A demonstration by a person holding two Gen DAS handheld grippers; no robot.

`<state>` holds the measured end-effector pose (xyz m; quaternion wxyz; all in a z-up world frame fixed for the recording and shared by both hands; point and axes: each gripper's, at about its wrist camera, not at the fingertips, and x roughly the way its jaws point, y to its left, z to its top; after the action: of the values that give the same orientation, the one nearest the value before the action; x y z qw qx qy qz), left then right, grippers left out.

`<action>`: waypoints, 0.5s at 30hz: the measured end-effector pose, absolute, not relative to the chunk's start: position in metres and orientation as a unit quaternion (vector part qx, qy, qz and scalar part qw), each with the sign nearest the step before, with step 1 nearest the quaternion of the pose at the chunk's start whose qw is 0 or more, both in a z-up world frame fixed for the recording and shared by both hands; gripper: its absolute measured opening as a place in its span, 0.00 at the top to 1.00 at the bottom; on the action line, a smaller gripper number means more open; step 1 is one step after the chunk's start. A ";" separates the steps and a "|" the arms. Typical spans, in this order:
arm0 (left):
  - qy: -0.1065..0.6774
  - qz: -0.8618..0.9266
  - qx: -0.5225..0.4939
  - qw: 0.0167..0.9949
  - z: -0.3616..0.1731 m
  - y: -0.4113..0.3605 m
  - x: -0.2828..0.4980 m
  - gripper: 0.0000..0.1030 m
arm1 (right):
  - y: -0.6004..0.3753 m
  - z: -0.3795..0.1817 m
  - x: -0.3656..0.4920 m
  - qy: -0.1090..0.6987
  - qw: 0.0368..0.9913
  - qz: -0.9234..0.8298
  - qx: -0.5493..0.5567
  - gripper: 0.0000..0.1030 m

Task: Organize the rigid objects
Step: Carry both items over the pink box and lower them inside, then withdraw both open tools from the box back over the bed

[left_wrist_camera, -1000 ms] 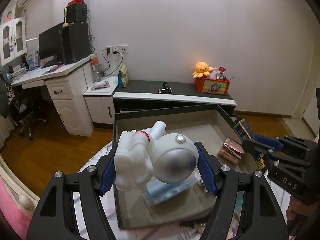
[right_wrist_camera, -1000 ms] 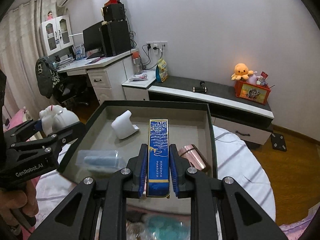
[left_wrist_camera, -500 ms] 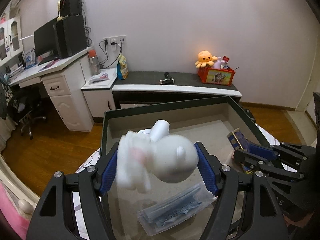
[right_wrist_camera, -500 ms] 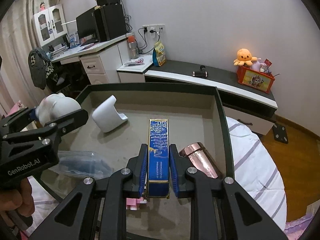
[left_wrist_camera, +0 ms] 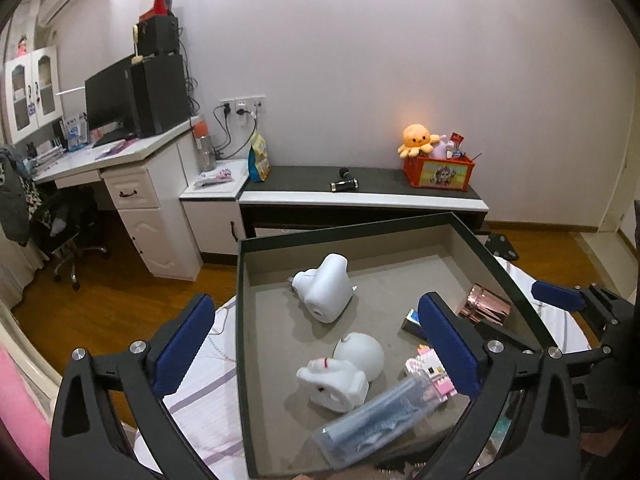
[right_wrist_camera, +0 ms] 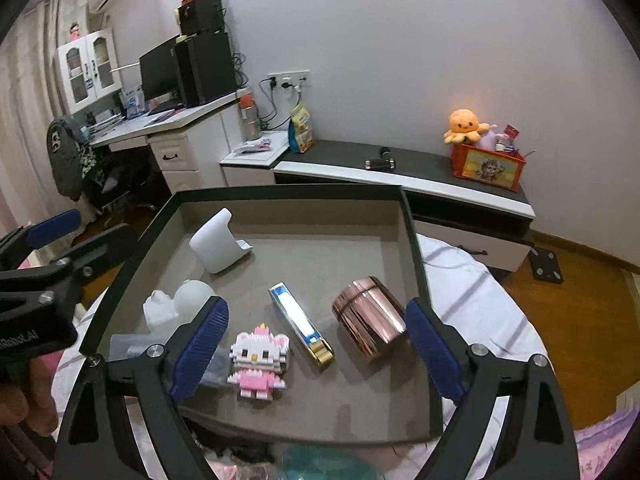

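A dark open box (left_wrist_camera: pixel 240 320) (right_wrist_camera: pixel 288 191) lies on a striped cloth. My left gripper (left_wrist_camera: pixel 316 344) hangs over its near left side, jaws opening wide, with nothing between the pads. Below it a white astronaut figure (left_wrist_camera: pixel 340 372) (right_wrist_camera: pixel 176 304) lies on the box floor. My right gripper (right_wrist_camera: pixel 318 348) is over the near right side, jaws also opening. Beneath it a narrow blue and gold box (right_wrist_camera: pixel 300 320) (left_wrist_camera: pixel 412 320) rests flat, touching neither pad. Also inside are a rose-gold can (right_wrist_camera: pixel 370 316), a pink block cat (right_wrist_camera: pixel 258 356), a white curved piece (left_wrist_camera: pixel 324 292) and a clear bag (left_wrist_camera: pixel 380 412).
Beyond the box stands a low dark-topped cabinet (left_wrist_camera: pixel 360 184) with a red toy bin (left_wrist_camera: pixel 438 170). A white desk (left_wrist_camera: pixel 120 160) with a monitor is at the left. Wooden floor (left_wrist_camera: pixel 100 304) lies around the cloth-covered surface. A hand (right_wrist_camera: pixel 28 400) holds the left gripper's handle.
Both grippers opened. The astronaut dropped out of the left gripper onto the box floor. The blue box left the right gripper and now lies flat beside the rose-gold can.
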<state>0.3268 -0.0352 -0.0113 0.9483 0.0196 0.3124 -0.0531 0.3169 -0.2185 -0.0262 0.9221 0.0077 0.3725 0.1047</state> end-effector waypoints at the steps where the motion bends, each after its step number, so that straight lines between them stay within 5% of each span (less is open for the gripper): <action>1: 0.311 -0.054 0.018 0.949 -0.010 -0.034 0.323 0.00 | -0.219 -0.025 0.313 0.371 0.923 0.102 0.011 0.11; 15: 0.293 -0.063 -0.001 0.954 0.007 -0.020 0.239 0.00 | -0.238 -0.005 0.243 0.346 0.933 0.092 0.034 0.11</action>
<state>0.2386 -0.0202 0.0068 0.9540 -0.0012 0.2930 -0.0635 0.2433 -0.2380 -0.0047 0.9331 0.0338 0.3458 0.0922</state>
